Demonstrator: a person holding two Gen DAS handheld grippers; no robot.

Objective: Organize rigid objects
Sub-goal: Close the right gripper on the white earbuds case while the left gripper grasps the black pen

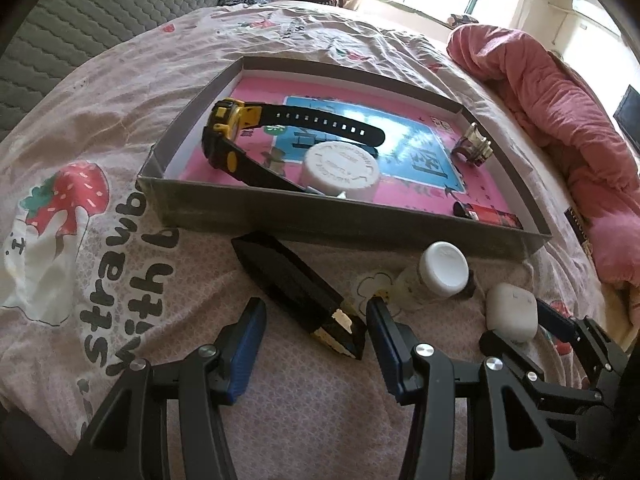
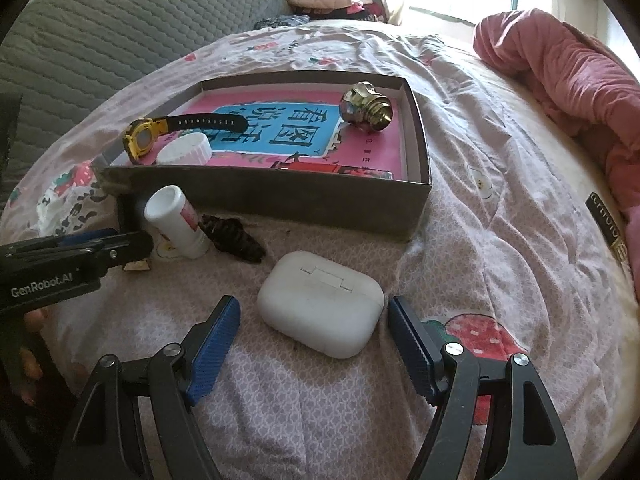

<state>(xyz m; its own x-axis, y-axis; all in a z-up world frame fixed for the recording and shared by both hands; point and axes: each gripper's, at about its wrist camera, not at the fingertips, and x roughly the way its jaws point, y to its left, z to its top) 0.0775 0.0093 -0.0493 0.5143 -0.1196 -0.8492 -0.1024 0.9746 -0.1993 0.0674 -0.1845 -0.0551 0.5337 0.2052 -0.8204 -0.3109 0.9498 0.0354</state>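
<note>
The right gripper stands wide open low in its frame, the white earbud case lying on the bedsheet between its blue pads, touching neither. The left gripper is also wide open at lower centre of its view, the near end of a black sheath lying between its pads. Both views show the tray above the grippers, holding a yellow watch, a white cap and a brass fitting. A white bottle lies just outside the tray's near wall. Only the right view shows a dark crumpled scrap beside the bottle; only the left view shows the sheath's whole length.
</note>
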